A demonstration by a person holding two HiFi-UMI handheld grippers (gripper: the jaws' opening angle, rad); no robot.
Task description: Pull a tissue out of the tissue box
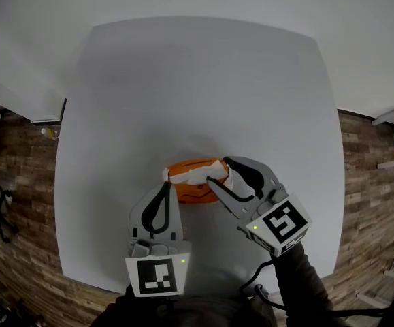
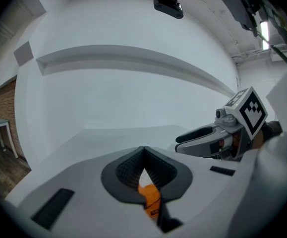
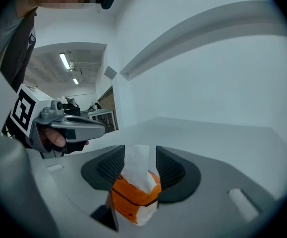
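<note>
I read the task as barely begun: the tissue box (image 1: 195, 184) lies on the table (image 1: 203, 87) with my left gripper (image 2: 143, 152) pinching its left end, and my right gripper (image 3: 140, 155) is spread either side of the tissue (image 3: 133, 172) rising from its top, so gripping and pulling remain.

a grey table (image 1: 203, 80) stands on a brown patterned floor (image 1: 20, 203).

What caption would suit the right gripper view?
Open right gripper straddling a white tissue sticking from the orange tissue box.
</note>
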